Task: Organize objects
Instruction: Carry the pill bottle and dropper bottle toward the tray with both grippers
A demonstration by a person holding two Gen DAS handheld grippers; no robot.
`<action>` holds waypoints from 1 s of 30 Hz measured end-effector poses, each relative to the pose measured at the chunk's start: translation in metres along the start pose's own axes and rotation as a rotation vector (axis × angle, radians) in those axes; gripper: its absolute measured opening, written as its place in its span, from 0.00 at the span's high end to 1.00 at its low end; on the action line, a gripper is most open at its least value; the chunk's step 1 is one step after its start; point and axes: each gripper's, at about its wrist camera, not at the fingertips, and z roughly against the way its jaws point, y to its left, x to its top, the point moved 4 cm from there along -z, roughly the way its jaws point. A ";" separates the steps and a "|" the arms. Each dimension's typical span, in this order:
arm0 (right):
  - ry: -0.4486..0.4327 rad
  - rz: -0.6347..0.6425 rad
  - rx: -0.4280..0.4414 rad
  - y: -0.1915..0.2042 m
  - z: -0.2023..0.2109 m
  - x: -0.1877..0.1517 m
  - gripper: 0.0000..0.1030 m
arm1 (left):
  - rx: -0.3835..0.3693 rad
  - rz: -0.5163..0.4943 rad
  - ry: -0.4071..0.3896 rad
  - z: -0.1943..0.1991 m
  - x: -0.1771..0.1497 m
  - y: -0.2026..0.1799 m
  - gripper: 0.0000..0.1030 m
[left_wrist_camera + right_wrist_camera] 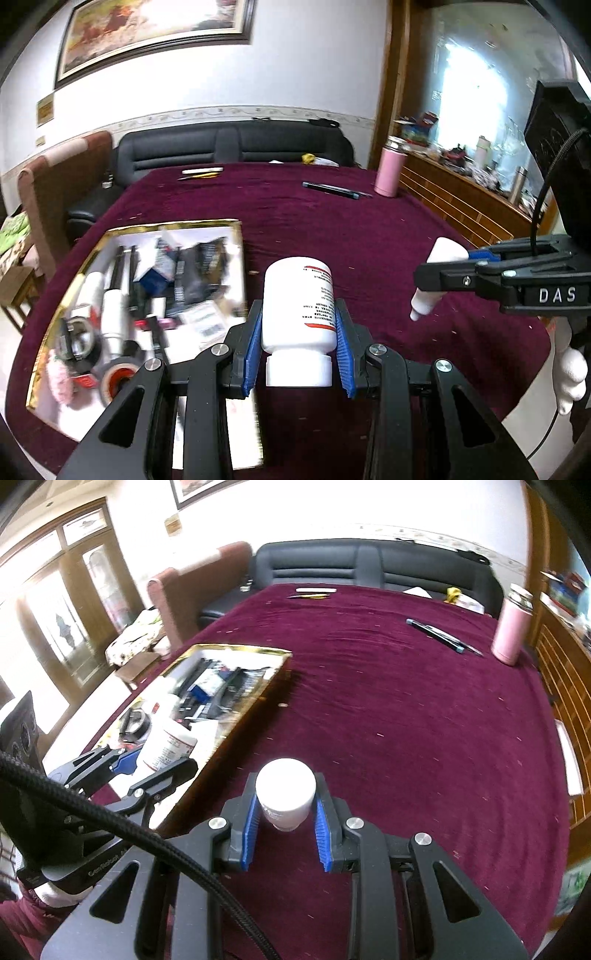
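My left gripper [298, 325] is shut on a white pill bottle [299, 306] with a red-striped label, cap toward the camera, held above the maroon tablecloth [332, 229]. It also shows in the right wrist view [166, 747], over the box's near end. My right gripper [285, 805] is shut on a small white squeeze bottle [285, 794]. That bottle [436, 277] hangs nozzle-down at the right of the left wrist view. A gold-rimmed white box [236, 225] with several items lies to the left.
A pink flask [389, 170] stands at the table's far right. A dark pen [330, 190] lies near it. A white strip and a yellow tool [201, 171] lie at the far edge. A black sofa [236, 144] is behind the table, a wooden cabinet [461, 199] to the right.
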 end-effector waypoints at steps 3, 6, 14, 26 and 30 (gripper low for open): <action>0.007 0.034 0.027 0.018 -0.009 0.006 0.76 | 0.030 0.033 -0.008 0.003 0.000 0.020 0.70; 0.014 0.059 0.051 0.031 -0.016 0.011 0.76 | 0.056 0.059 -0.012 0.004 0.000 0.038 0.70; 0.050 0.094 0.118 0.063 -0.043 0.025 0.76 | 0.114 0.112 -0.033 0.015 -0.001 0.083 0.70; 0.126 0.110 0.179 0.098 -0.087 0.036 0.76 | 0.209 0.133 -0.002 0.012 -0.002 0.137 0.70; 0.152 0.115 0.180 0.102 -0.099 0.038 0.76 | 0.228 0.131 0.019 0.006 -0.004 0.147 0.70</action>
